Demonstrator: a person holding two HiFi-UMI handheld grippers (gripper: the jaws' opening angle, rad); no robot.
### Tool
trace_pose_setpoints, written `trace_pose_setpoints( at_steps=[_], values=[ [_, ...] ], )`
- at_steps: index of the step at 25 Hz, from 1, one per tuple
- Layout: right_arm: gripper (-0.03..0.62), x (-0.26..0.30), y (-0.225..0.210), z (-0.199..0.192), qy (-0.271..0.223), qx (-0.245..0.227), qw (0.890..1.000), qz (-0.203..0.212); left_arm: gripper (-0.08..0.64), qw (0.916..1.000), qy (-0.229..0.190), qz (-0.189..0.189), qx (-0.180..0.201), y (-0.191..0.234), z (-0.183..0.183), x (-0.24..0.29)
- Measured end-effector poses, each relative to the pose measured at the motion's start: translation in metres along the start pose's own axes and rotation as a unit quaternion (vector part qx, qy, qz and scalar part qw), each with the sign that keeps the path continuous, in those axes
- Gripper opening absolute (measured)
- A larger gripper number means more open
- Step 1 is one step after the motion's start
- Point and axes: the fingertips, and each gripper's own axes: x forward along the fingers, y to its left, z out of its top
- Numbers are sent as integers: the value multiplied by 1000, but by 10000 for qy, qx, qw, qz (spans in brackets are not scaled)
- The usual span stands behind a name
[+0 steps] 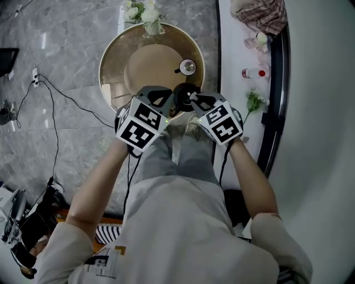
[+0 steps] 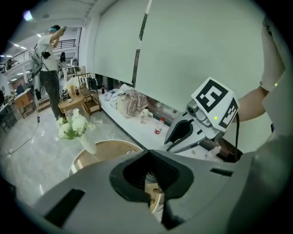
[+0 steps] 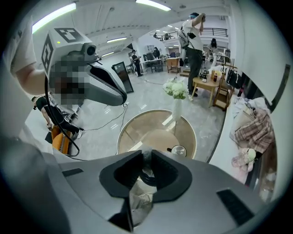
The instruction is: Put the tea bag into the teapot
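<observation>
In the right gripper view, my right gripper (image 3: pixel 145 161) is shut on a pale, translucent tea bag packet (image 3: pixel 137 196), which hangs down between the jaws. My left gripper (image 2: pixel 151 176) looks shut as well, with a thin whitish strip (image 2: pixel 150 174) pinched between its ribbed pads, seemingly the same packet. In the head view, the left gripper (image 1: pixel 169 105) and the right gripper (image 1: pixel 194 100) are held tip to tip above the dark teapot (image 1: pixel 183 94). The teapot stands open at the near edge of the round table (image 1: pixel 113 61). Its lid (image 1: pixel 188 67) lies further back on the table.
A vase of white flowers (image 1: pixel 145 15) stands at the table's far rim. A white counter (image 1: pixel 236 50) on the right carries a small bottle (image 1: pixel 252 72), cloth and a flower sprig. Cables (image 1: pixel 55 94) run over the grey floor on the left. People stand far off in the hall.
</observation>
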Motion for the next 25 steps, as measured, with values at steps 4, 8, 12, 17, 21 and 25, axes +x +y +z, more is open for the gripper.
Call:
trace_pose_setpoints(
  at_steps=[4, 8, 12, 17, 21, 25],
  values=[
    [60, 23, 2, -15, 183, 245, 9993, 213, 8, 9997, 201, -162, 25, -3, -15, 20],
    [60, 42, -2, -27, 303, 456, 9982, 250, 8, 9991, 306, -287, -69, -2, -26, 35],
    [60, 61, -1, -35, 505, 424, 9971, 370, 8, 9982, 469, -339, -135, -3, -41, 50],
    [60, 85, 3, -46, 811, 265, 9953, 468, 8, 9968, 687, -346, -213, -3, -63, 65],
    [60, 105, 0, -64, 1191, 211, 9919, 389, 8, 9958, 743, -317, -434, 1, -74, 69],
    [60, 120, -5, -71, 1211, 372, 9914, 317, 8, 9942, 799, -257, -665, 4, -87, 71]
  ],
)
